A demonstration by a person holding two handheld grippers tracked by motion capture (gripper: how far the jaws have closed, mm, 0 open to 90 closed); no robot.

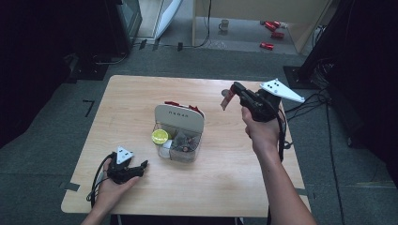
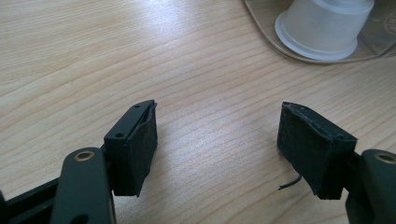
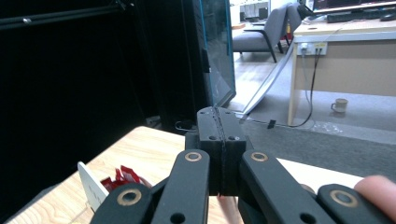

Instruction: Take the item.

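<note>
Packet (image 1: 228, 99) — seemingly in right tool (image 1: 233, 93)

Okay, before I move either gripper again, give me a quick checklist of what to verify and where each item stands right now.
1. Right gripper holding something: ok, a small reddish packet hangs from its closed jaws above the table.
2. Grip security: cannot tell; the right gripper view shows jaws pressed together, packet barely visible.
3. Left gripper free: ok, jaws open, nothing between them, low over bare wood.
4. Organizer upright near table centre: ok.
5. Room in the organizer: cannot tell; yellow-lidded cup and other items already occupy it.
</note>
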